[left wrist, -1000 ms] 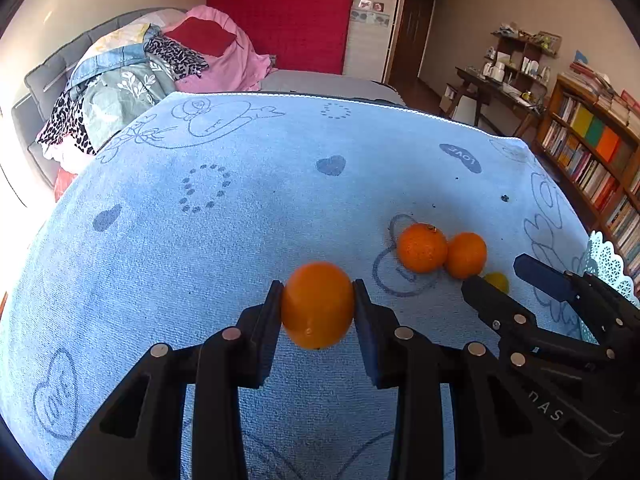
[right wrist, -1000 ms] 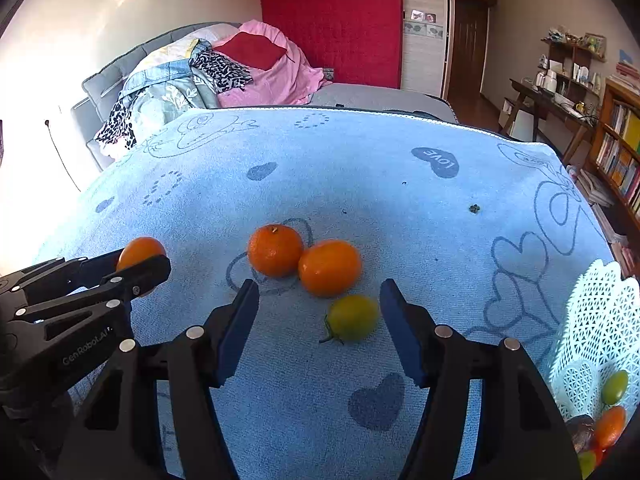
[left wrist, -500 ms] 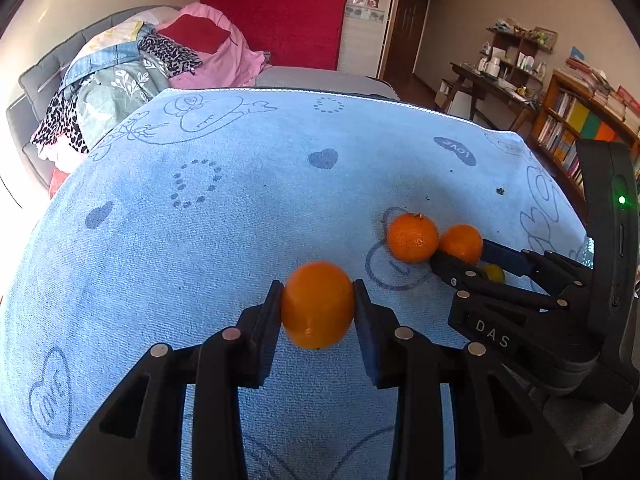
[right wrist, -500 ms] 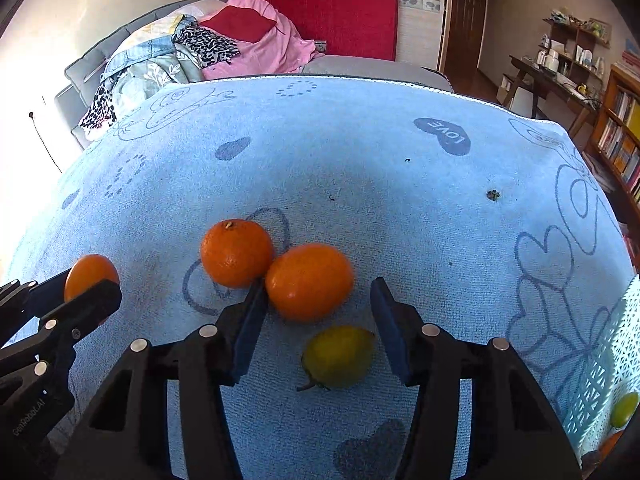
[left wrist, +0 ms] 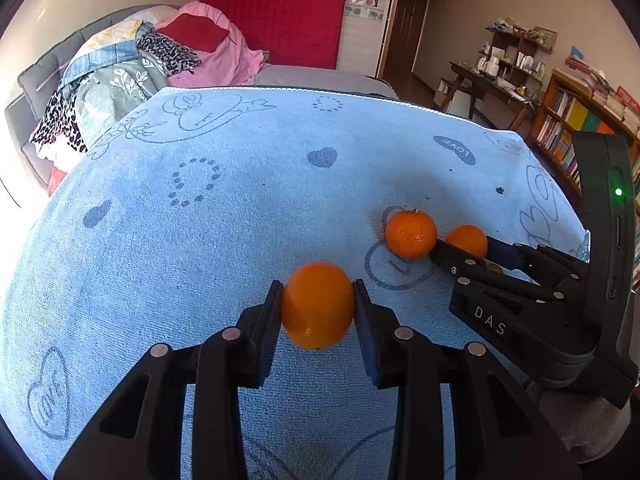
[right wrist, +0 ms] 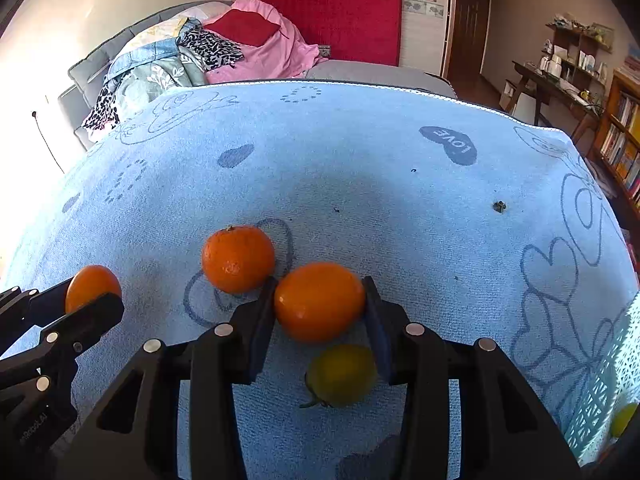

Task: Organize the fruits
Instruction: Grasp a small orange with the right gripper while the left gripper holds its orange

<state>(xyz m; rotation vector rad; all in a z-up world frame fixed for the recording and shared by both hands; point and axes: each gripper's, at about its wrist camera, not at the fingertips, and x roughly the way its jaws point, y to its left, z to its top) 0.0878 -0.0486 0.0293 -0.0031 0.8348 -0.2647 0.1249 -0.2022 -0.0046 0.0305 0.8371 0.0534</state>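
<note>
Your left claw (left wrist: 318,304) is pinching a smooth orange (left wrist: 318,306) clear of the blue towel (left wrist: 240,208) on the bench, likely so it can be carried off without rolling. Your right claw (right wrist: 318,300) is closing around a second orange (right wrist: 319,301), pads at both flanks, apparently touching; a stemmed orange (right wrist: 238,259) sits just beside its left finger. Only the right wrist view shows the yellow-green fruit (right wrist: 342,374) lying under that claw and the white lace mat (right wrist: 600,392) at right, where more fruit seems gathered; the left view shows the right claw's side profile
</note>
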